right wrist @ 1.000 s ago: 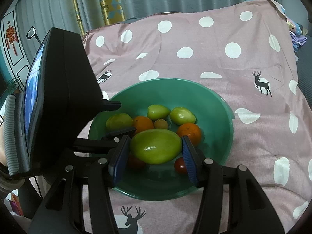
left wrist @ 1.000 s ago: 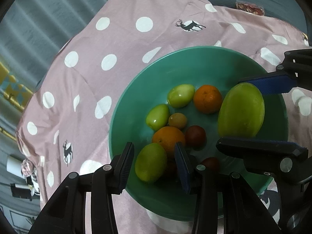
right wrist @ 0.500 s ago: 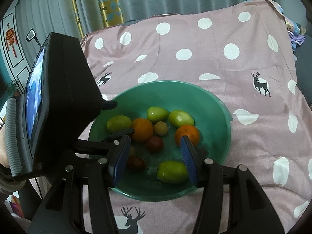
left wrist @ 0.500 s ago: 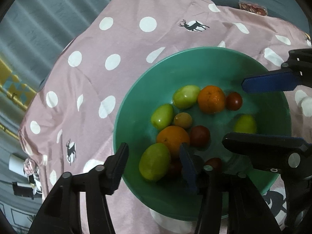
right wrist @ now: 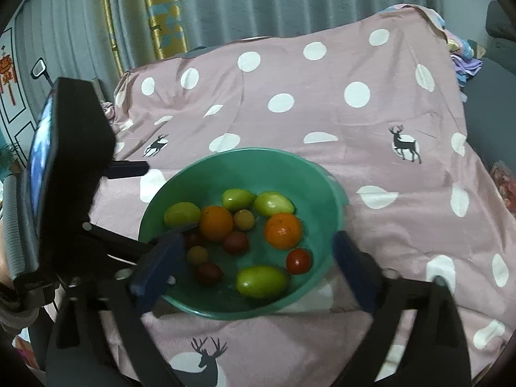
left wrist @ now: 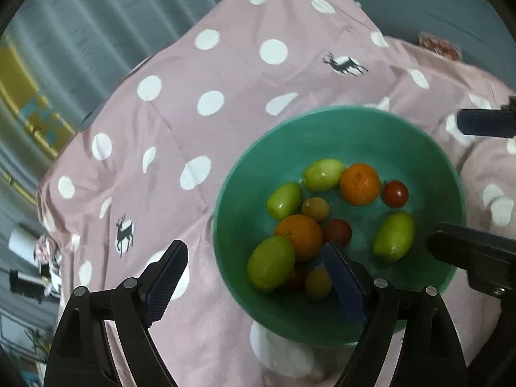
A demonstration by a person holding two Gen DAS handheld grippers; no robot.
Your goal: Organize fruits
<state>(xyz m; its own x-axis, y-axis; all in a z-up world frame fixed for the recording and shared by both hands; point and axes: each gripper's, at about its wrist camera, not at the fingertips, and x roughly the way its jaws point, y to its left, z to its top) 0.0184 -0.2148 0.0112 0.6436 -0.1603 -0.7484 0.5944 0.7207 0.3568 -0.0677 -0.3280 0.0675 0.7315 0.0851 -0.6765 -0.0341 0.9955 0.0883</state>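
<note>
A green bowl on the dotted pink cloth holds two oranges, several green fruits and small red tomatoes. My left gripper hangs over the bowl's near-left rim, its jaws opening. A green fruit lies in the bowl below them, untouched. My right gripper hovers over the bowl's near rim, jaws opening wide. An oval green fruit rests in the bowl under them, free of the pads. In the left wrist view, the right gripper's fingers straddle the bowl's right side.
The pink cloth with white dots and deer prints covers the table beyond the bowl and to its right. Grey curtains hang behind. The left gripper's black body fills the left of the right wrist view. Clothes lie at the far right corner.
The big green fruit that sat between the right gripper's pads now lies in the bowl. Both grippers' jaws have spread much wider. The right gripper has lifted slightly.
</note>
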